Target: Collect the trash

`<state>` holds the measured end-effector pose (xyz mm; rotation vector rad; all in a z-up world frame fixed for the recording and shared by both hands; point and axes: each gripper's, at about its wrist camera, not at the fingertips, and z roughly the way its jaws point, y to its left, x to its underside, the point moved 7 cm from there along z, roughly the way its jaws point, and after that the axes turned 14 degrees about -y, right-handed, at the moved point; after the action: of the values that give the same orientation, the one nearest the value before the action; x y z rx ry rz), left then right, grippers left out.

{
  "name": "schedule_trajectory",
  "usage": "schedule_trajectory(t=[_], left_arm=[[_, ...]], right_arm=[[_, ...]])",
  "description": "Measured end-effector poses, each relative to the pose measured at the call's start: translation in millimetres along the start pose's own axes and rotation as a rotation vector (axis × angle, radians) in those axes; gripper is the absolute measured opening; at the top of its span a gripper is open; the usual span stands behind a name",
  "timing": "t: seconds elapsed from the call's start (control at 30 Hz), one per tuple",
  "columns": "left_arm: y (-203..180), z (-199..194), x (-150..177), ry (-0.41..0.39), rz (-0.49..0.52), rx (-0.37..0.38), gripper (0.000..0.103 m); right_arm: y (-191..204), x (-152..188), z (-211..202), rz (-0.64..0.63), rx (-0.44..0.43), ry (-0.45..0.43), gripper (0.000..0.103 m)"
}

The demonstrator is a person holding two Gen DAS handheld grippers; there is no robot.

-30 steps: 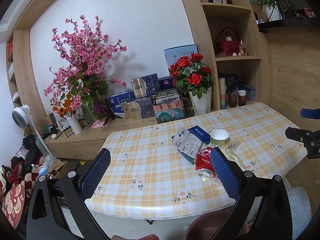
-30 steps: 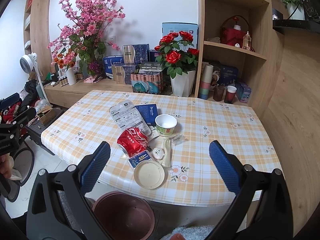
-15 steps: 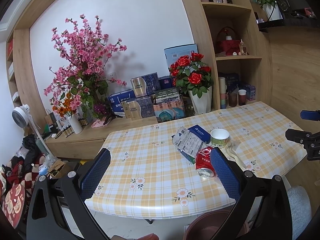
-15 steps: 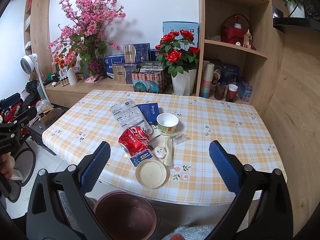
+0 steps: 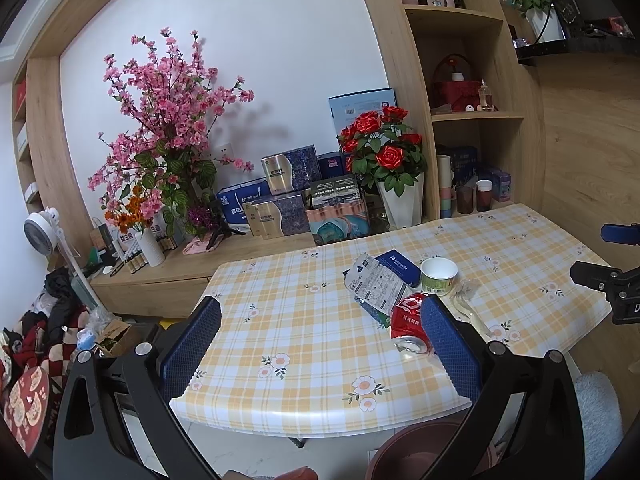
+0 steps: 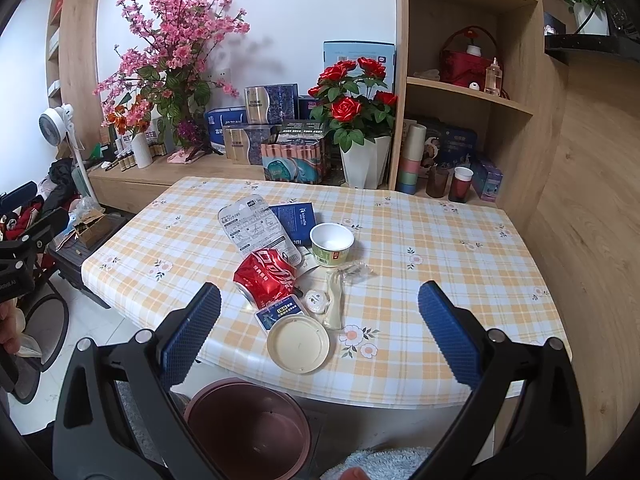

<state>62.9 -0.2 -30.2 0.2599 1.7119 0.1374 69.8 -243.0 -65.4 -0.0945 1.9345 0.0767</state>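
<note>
Bright even indoor light, sharp focus; fisheye-bent edges, dark corners

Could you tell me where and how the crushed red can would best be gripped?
Probably across the dented middle of the crushed red can, from above. It lies on its side on the table, open end toward the near edge, so its flattened flanks suit the right gripper, which is open.
</note>
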Motion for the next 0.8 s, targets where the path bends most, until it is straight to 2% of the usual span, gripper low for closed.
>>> schedule_trajectory(t=[0.67, 0.8], left_arm=[[1, 0, 6, 0.017, -0.014, 0.006, 0.098], [-1, 2, 12, 0.026, -0.033, 0.062, 0.098]], right_arm=[[0, -1, 0, 0.000, 0.000, 0.000, 0.097], [-3, 2, 2, 0.014, 0.011, -0.004, 0.097]])
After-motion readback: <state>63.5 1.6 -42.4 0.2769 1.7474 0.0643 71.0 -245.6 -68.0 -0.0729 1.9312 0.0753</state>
